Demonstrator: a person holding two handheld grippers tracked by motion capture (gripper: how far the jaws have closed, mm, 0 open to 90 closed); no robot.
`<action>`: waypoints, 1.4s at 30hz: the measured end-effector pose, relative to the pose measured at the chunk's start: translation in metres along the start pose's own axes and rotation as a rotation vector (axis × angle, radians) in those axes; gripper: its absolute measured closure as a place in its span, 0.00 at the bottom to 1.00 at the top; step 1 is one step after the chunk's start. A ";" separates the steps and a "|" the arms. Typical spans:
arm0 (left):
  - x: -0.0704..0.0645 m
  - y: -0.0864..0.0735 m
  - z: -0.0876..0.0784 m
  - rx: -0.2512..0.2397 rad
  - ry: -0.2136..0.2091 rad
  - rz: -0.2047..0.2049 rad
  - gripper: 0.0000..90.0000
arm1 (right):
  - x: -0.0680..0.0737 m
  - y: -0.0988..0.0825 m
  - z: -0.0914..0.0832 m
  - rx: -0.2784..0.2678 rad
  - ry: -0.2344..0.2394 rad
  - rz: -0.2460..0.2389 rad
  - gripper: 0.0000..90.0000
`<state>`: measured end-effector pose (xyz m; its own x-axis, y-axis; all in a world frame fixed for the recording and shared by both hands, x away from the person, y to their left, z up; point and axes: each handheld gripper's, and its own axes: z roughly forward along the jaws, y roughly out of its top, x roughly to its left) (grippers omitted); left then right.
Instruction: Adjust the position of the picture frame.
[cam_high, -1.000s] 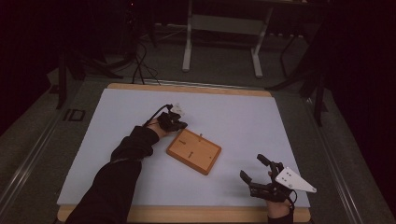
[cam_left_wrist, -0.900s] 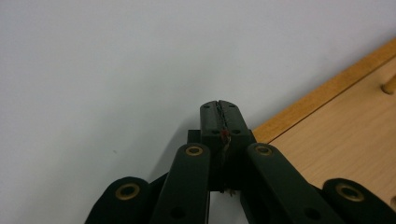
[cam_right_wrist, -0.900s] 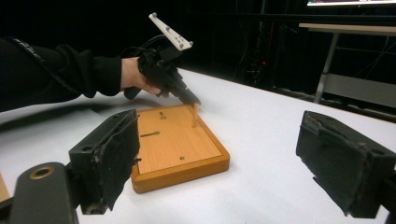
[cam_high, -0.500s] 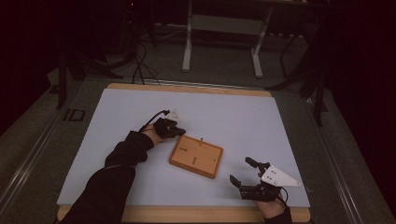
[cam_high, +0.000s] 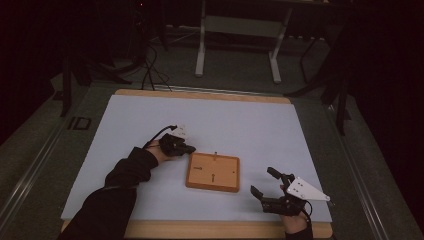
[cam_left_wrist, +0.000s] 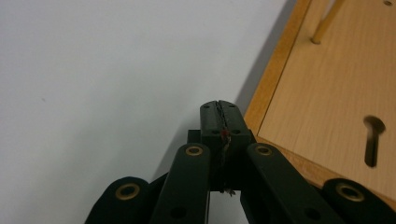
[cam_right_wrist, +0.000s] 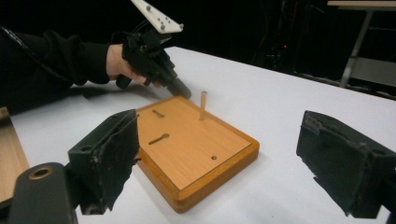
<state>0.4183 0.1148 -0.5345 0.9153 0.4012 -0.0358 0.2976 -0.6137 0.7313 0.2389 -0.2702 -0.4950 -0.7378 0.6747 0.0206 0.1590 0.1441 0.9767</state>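
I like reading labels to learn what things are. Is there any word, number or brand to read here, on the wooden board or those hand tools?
None can be read.
Wooden board: plain, just slots, a small hole and an upright peg.
Left gripper and right gripper: no readable marking.
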 end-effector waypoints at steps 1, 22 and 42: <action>-0.001 -0.001 -0.001 0.000 -0.006 -0.003 1.00 | -0.001 0.000 -0.001 -0.004 0.001 0.007 0.14; -0.007 -0.011 -0.006 -0.014 0.014 -0.016 1.00 | -0.004 0.000 -0.001 -0.009 -0.010 0.020 0.15; -0.027 -0.020 -0.058 -0.203 0.026 -0.134 0.63 | -0.004 0.001 -0.002 0.020 -0.025 -0.002 0.19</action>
<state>0.3722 0.1558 -0.5087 0.8632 0.4887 -0.1263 0.3529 -0.4054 0.8433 0.2405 -0.2741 -0.4938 -0.7217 0.6921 0.0136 0.1712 0.1595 0.9722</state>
